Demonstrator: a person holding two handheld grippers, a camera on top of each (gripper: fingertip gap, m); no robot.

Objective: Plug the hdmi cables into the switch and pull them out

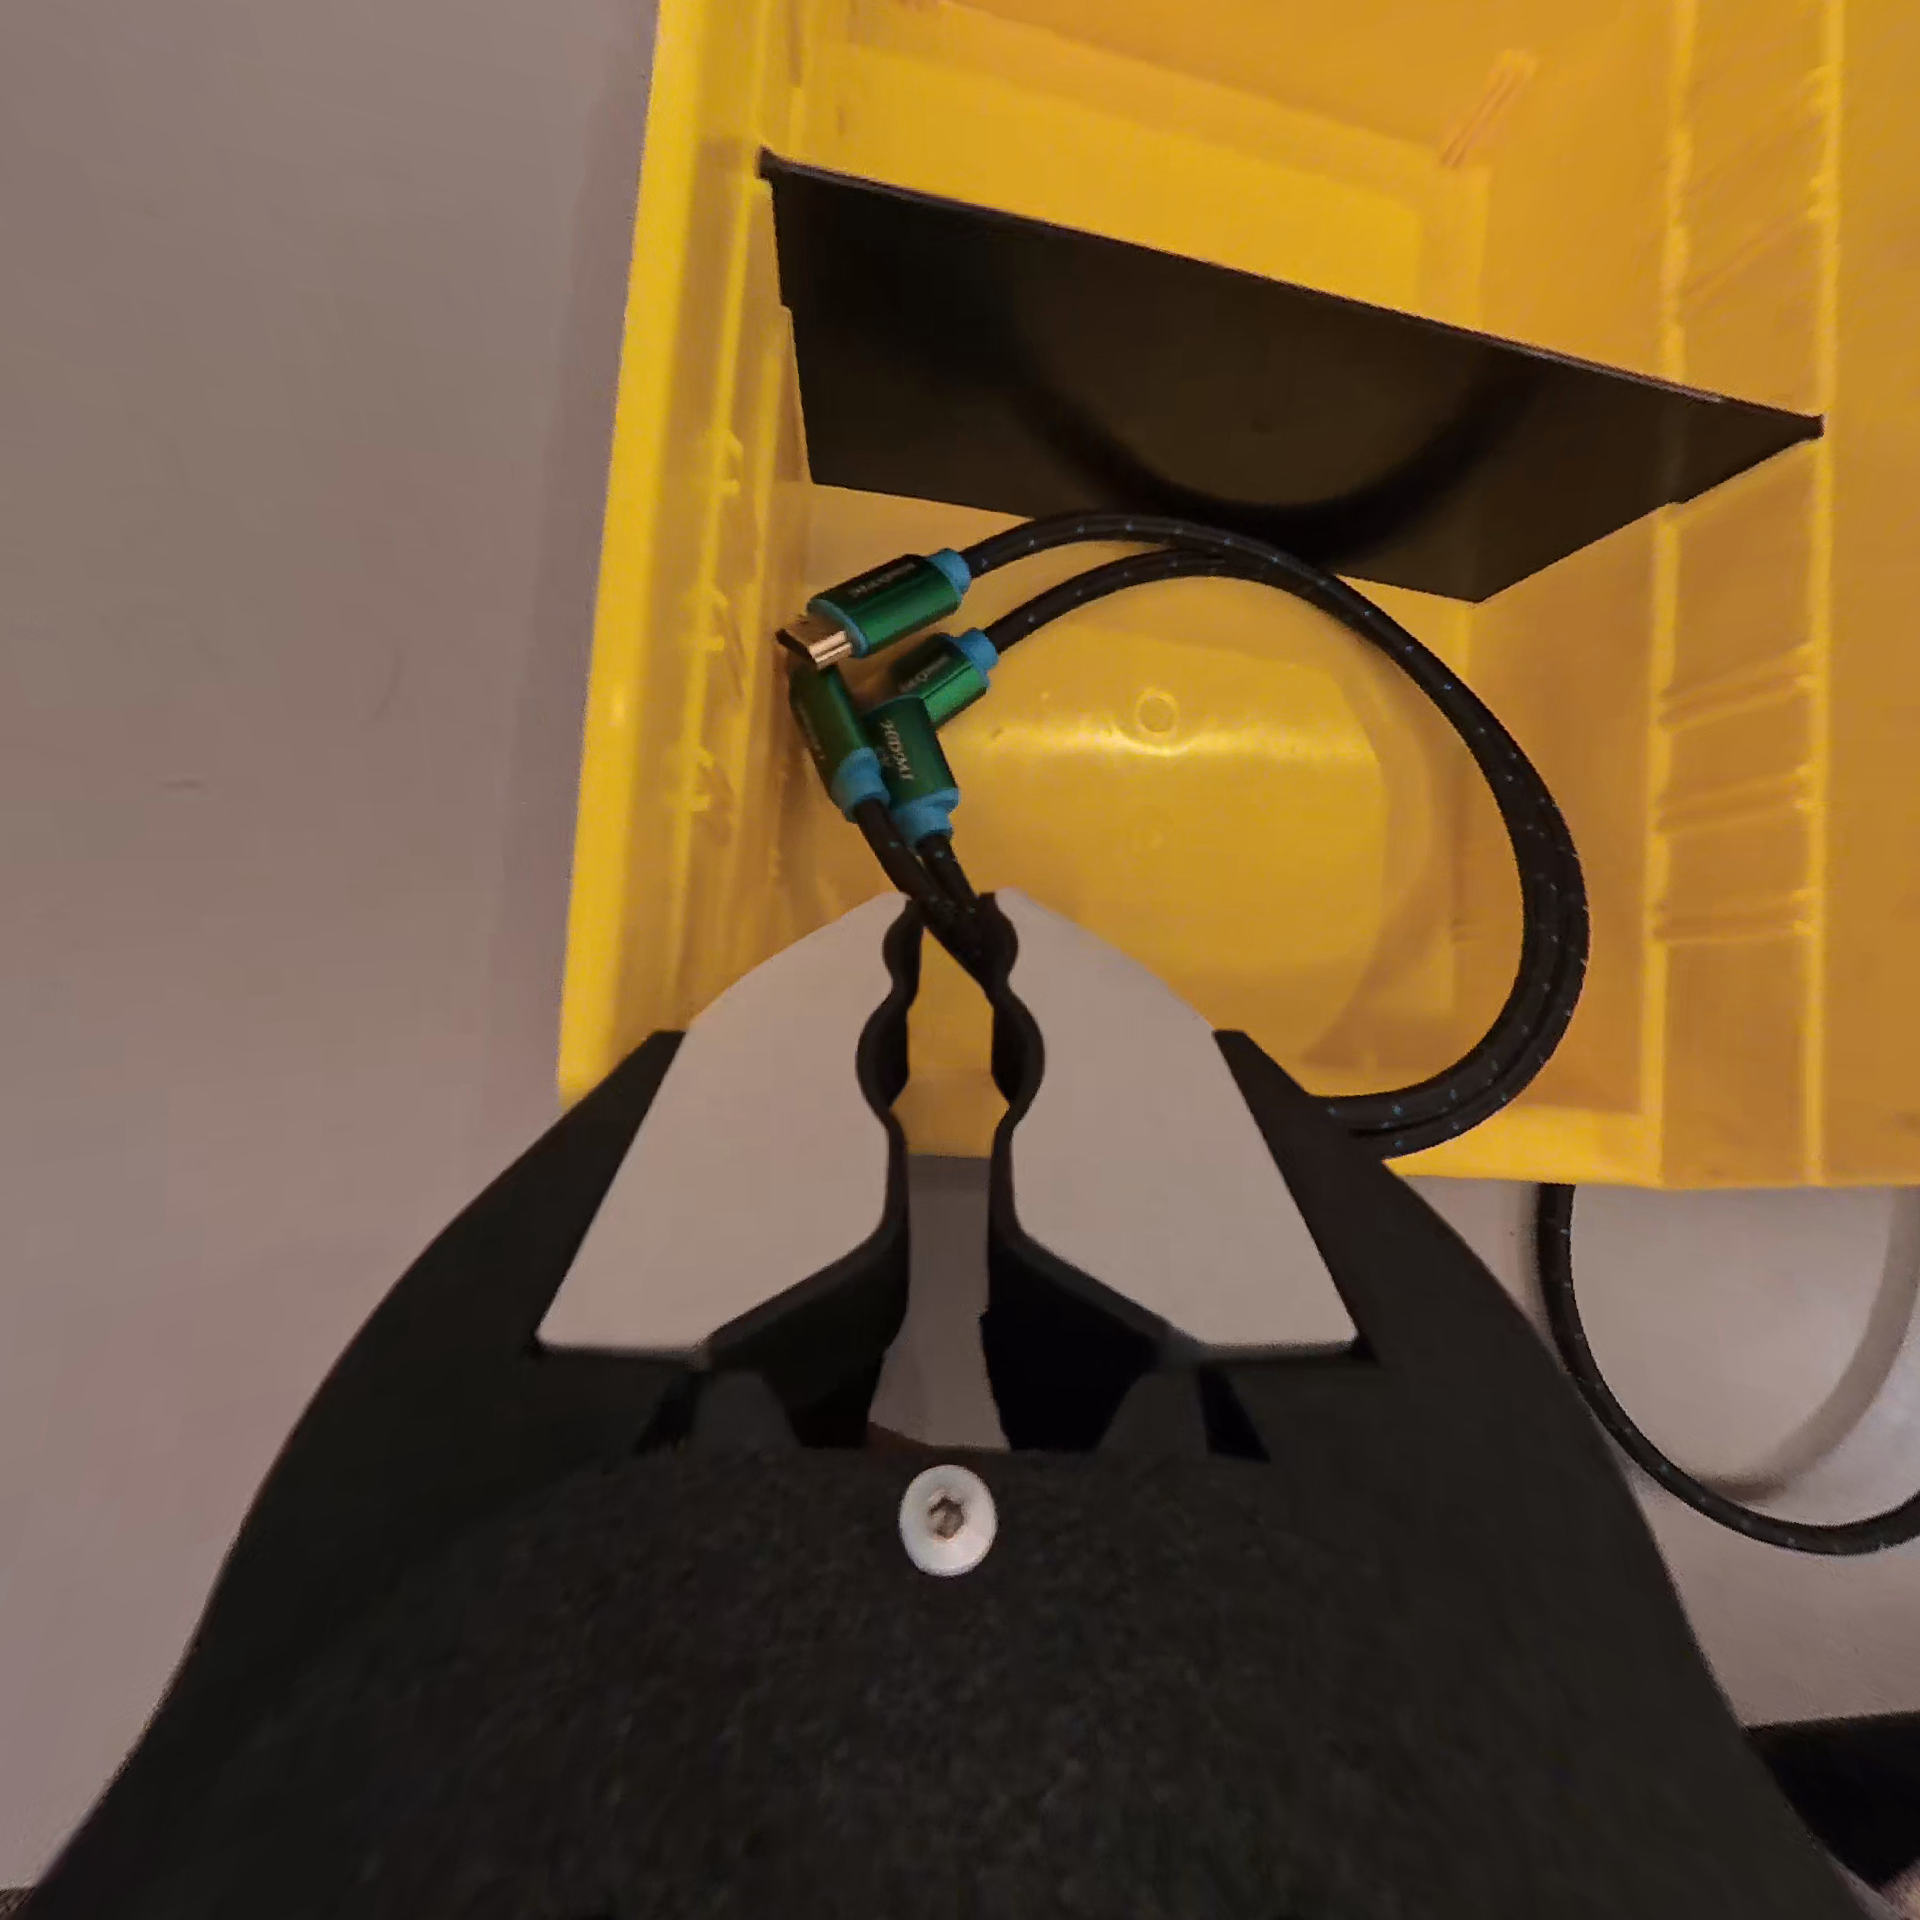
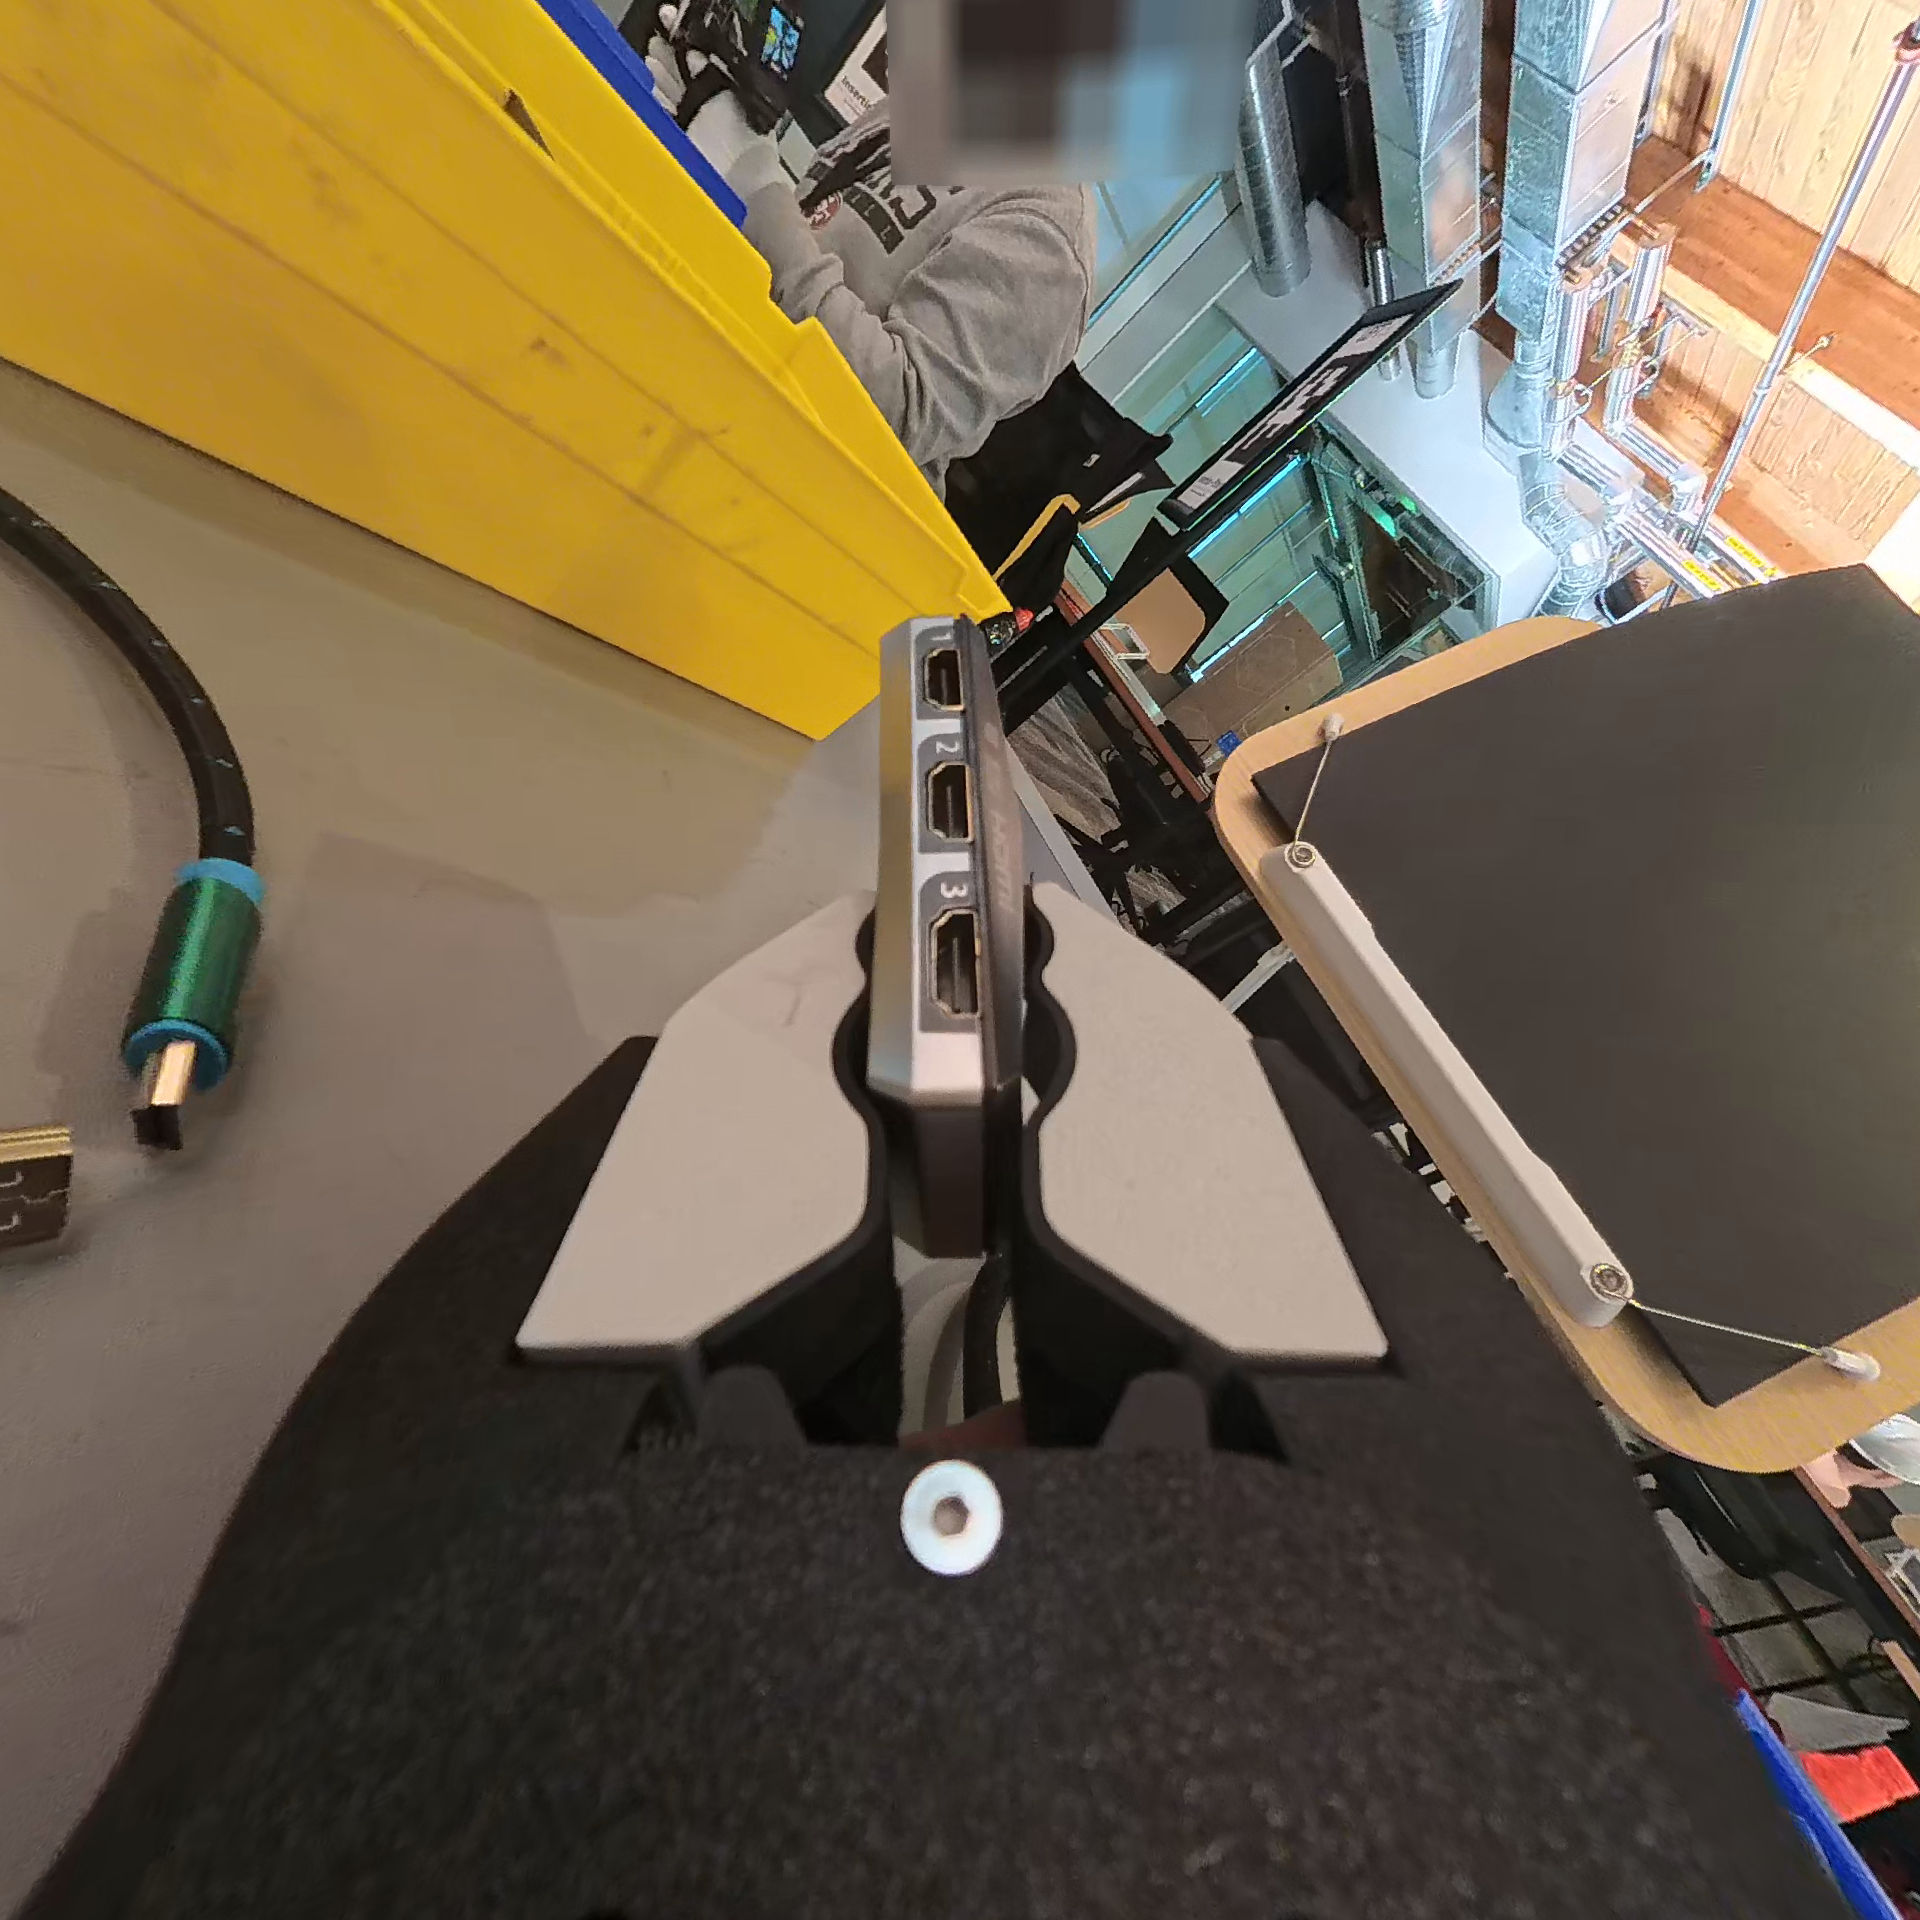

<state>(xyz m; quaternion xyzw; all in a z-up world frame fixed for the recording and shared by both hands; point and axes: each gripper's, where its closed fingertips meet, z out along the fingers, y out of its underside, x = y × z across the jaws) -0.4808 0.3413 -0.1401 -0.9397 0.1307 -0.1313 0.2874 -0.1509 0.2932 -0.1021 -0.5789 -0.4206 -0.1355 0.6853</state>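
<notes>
In the left wrist view my left gripper reaches into a yellow bin. Its fingertips are closed on two black braided HDMI cables that cross between the pads, just behind two green plugs. The cables loop round to the right, and two more green plugs lie above. In the right wrist view my right gripper is shut on the silver and black HDMI switch. It holds the switch upright, with three empty ports facing me.
A black sheet lies across the bin. A loose cable with a green plug and another gold plug lie on the grey table at left. A person in a grey sweatshirt stands behind. A black board with a wooden rim is at right.
</notes>
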